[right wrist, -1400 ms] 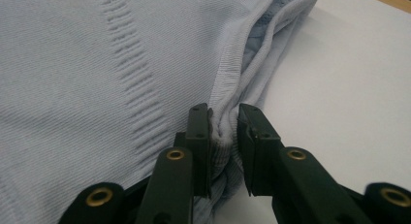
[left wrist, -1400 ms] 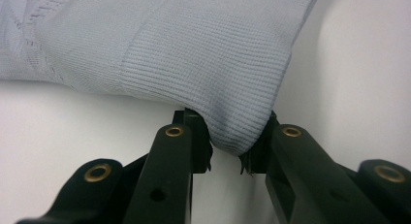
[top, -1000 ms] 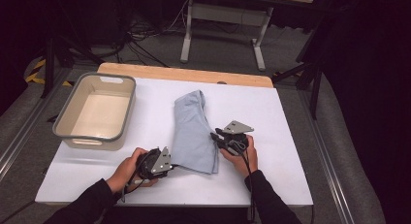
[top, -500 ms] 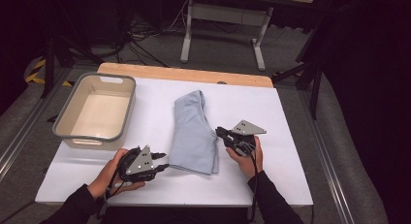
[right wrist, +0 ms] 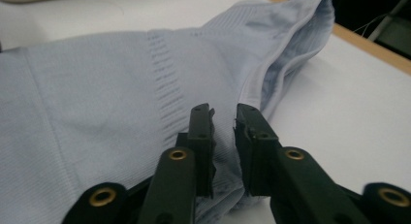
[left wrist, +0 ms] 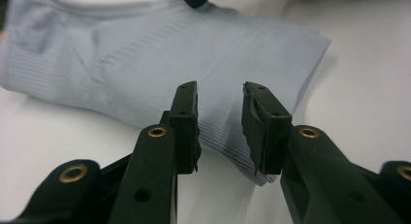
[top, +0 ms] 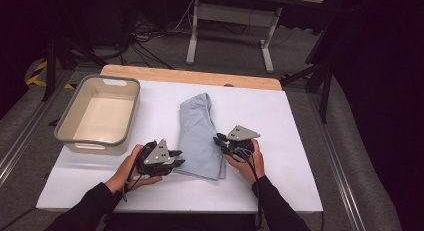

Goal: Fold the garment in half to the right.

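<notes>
A folded light blue garment (top: 199, 133) lies in the middle of the white table top, also close up in the left gripper view (left wrist: 145, 54) and the right gripper view (right wrist: 97, 98). My left gripper (top: 178, 159) lies at the cloth's near left corner. Its jaws (left wrist: 220, 105) stand open, with the cloth's edge in the gap between them. My right gripper (top: 218, 139) rests at the cloth's right edge. Its jaws (right wrist: 224, 124) have just been opening and stand a narrow gap apart, with the folded hem between them and no pad pressing on it.
A grey-rimmed, cream bin (top: 80, 141) stands empty at the left of the table. A wooden strip (top: 190, 76) borders the far edge. Bare white surface (top: 300, 141) stretches to the right of the cloth. A table frame and cables are on the floor beyond.
My left gripper drew back to the left, then came right again to the cloth's near left corner. The right gripper has stayed at the right edge.
</notes>
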A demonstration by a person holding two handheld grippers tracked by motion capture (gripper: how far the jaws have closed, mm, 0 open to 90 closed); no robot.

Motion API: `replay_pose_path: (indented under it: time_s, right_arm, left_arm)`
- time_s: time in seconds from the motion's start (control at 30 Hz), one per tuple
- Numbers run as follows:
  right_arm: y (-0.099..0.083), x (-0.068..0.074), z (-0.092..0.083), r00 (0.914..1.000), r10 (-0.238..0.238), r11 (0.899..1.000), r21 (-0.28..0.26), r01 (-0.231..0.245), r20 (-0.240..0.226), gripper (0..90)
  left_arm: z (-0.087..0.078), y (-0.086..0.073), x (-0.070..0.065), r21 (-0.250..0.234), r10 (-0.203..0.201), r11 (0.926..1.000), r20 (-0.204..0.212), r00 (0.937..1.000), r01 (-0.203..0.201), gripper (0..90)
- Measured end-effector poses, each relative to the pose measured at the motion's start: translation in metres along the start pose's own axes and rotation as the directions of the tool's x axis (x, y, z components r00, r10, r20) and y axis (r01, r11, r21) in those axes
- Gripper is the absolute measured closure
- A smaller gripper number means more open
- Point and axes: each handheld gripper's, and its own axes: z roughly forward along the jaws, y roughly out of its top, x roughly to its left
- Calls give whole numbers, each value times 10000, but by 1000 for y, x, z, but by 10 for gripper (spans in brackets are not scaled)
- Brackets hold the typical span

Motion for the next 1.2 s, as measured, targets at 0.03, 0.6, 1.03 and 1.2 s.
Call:
replay_pose_path:
  time_s: [0.03,0.6,1.03,1.2]
  right_arm:
    - [-1,0,2,10000,1,10000,88,0,-63,805]
    - [-13,-6,13,9976,-627,9939,931,598,282,899]
    - [30,-13,23,9950,-965,9951,-259,958,-258,876]
    - [47,-18,49,9804,-1783,9835,164,1803,-837,872]
  left_arm:
    - [3,-1,-1,106,92,9999,115,9999,-93,680]
    - [21,-11,-14,730,-142,9973,728,9972,88,732]
    - [22,-9,-16,759,-214,9970,723,9972,159,798]
    - [22,-8,-15,777,-88,9970,826,9965,23,837]
